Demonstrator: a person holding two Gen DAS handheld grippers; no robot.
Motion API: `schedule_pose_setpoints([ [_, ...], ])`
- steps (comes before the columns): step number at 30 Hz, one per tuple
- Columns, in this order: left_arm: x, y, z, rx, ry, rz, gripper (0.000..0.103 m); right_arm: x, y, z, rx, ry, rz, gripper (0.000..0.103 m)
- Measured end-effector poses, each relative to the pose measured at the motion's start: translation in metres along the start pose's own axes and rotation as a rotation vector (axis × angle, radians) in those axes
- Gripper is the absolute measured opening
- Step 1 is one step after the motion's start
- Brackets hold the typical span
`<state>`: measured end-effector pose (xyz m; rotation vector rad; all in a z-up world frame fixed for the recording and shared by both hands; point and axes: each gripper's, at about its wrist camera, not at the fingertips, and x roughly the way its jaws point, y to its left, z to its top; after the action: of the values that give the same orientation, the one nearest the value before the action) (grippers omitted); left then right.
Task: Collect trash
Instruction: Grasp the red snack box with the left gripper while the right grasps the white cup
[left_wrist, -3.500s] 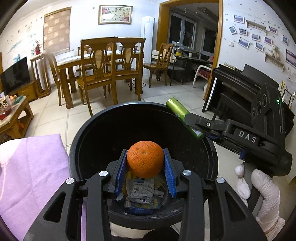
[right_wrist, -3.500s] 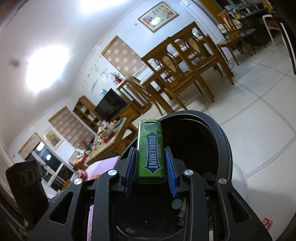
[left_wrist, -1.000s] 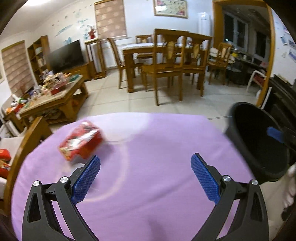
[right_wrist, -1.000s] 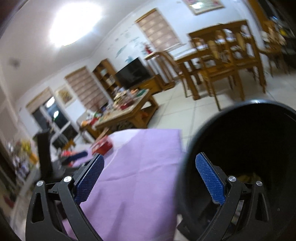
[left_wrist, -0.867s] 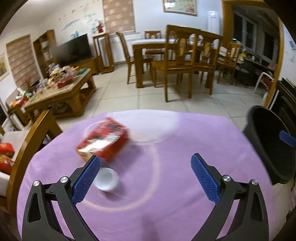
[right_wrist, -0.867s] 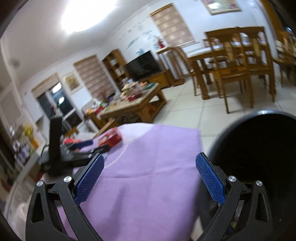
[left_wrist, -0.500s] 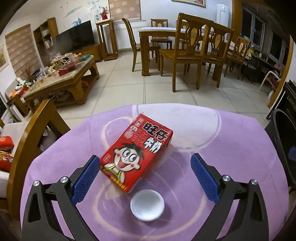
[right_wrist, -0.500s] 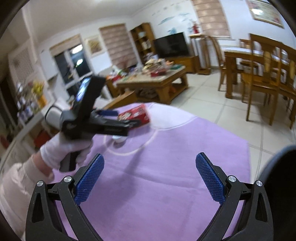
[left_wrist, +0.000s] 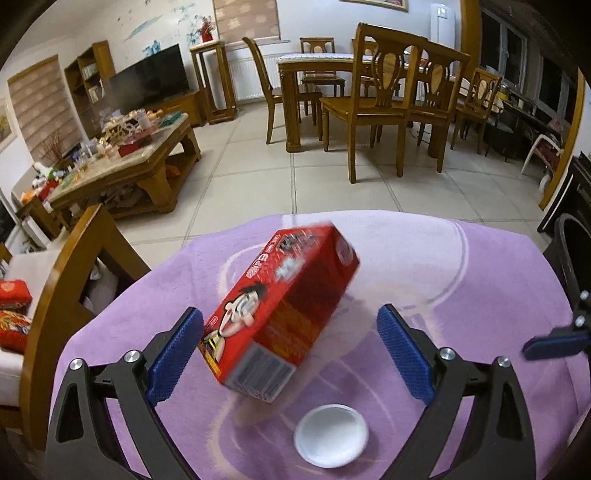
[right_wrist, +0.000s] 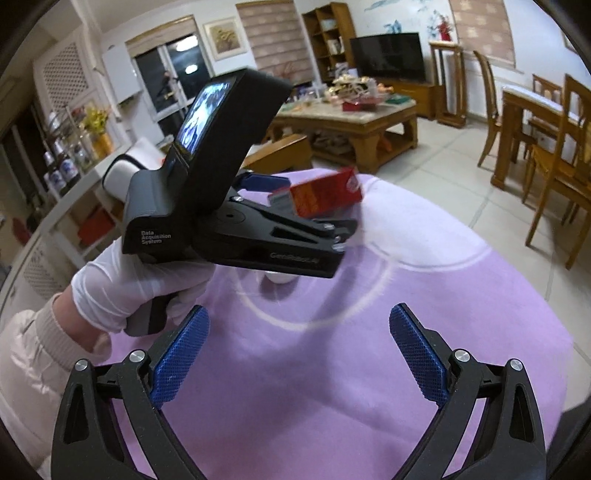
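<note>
Red milk carton now sits between the spread left claw, closer than 0.5 s ago, on the purple tabletop; grasp imminent. Right claw spread, empty. White cap at 6 o'clock.

Your left gripper has black angular arms with triangular cutouts, silver screws at the joints, and blue cross-hatched pads. The right gripper matches it. Your left hand wears a white glove above a pale pink sleeve. The housing above the handle reads "Data Acquisition System" and carries a small lit screen.
</note>
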<state>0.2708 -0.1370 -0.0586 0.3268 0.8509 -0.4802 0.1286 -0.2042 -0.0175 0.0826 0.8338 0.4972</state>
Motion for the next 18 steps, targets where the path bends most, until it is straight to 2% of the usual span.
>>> schedule_pose_setpoints([
  [2, 0.009, 0.014, -0.001, -0.049, 0.048, -0.063, 0.059, 0.013, 0.002, 0.008, 0.008, 0.016, 0.009, 0.092],
  [3, 0.011, 0.019, -0.003, -0.07, 0.056, -0.081, 0.055, 0.02, 0.005, 0.011, 0.012, 0.025, 0.017, 0.091],
  [5, 0.008, 0.029, -0.004, -0.097, 0.038, -0.11, 0.051, 0.031, 0.007, 0.018, 0.023, 0.039, 0.031, 0.087],
  [13, 0.002, 0.04, -0.006, -0.133, 0.029, -0.149, 0.035, 0.069, 0.018, 0.038, 0.037, 0.074, 0.044, 0.084],
  [14, 0.001, 0.039, -0.007, -0.138, 0.024, -0.154, 0.035, 0.073, 0.02, 0.04, 0.031, 0.076, 0.042, 0.079],
  [18, 0.0, 0.038, -0.009, -0.144, 0.007, -0.149, 0.034, 0.092, 0.03, 0.047, -0.006, 0.109, -0.003, 0.069],
])
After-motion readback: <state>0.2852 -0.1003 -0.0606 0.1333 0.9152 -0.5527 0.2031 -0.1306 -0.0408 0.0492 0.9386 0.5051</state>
